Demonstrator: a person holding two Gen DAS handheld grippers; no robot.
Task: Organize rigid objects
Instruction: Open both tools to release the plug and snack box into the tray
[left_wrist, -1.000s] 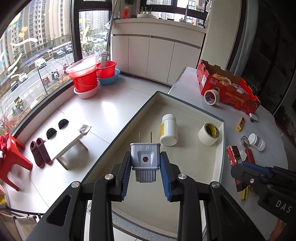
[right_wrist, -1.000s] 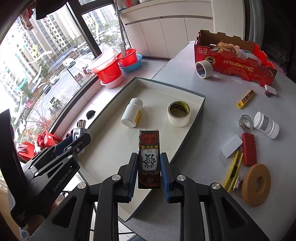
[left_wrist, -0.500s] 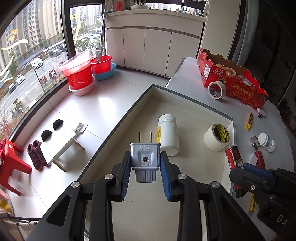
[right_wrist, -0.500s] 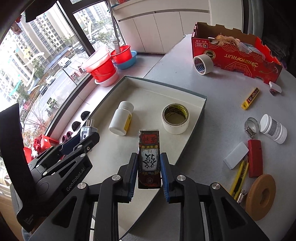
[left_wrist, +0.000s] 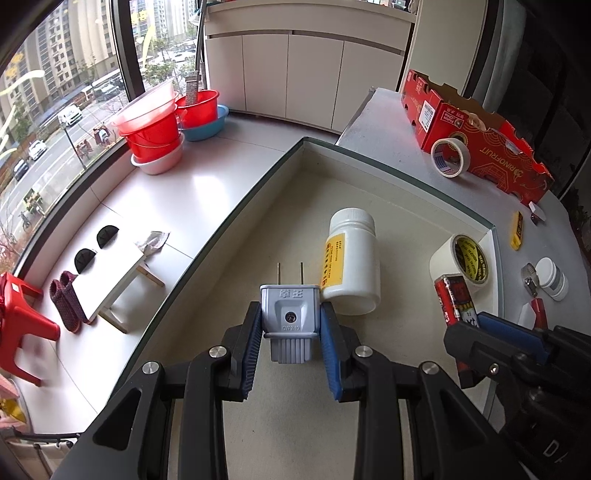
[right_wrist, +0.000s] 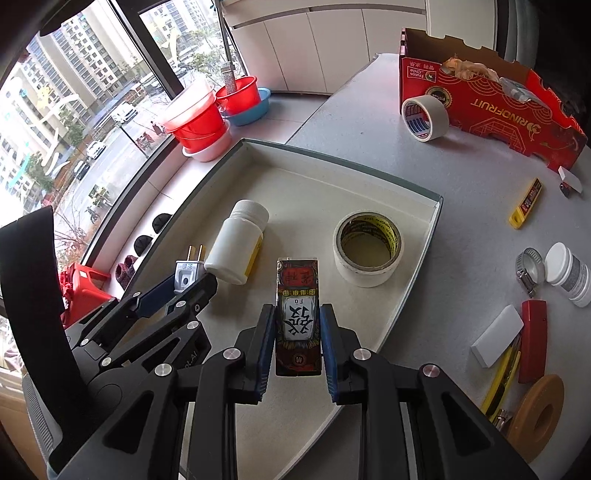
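My left gripper (left_wrist: 290, 325) is shut on a grey two-pin plug (left_wrist: 290, 314), held over the cream tray (left_wrist: 388, 173), prongs pointing away. My right gripper (right_wrist: 298, 332) is shut on a small red and black box (right_wrist: 298, 314) with a white label, also above the tray. A white bottle (left_wrist: 352, 262) with a yellow label lies in the tray just beyond the plug. A roll of cream tape (right_wrist: 367, 254) rests in the tray ahead of the box. The left gripper (right_wrist: 181, 284) shows at the left of the right wrist view, the right gripper (left_wrist: 480, 332) at the lower right of the left wrist view.
On the grey table right of the tray lie a red cardboard box (right_wrist: 491, 96), a second tape roll (right_wrist: 424, 118), a yellow cutter (right_wrist: 526, 203), a white jar (right_wrist: 567, 273), a hose clamp (right_wrist: 530, 267), a red block (right_wrist: 533, 339), a white block (right_wrist: 496, 339) and a tan disc (right_wrist: 539, 417). Red basins (left_wrist: 155, 125) stand on the floor below.
Both grippers have come forward and down over the tray, so the bottle and tape roll look larger and nearer. Each still grips its object.
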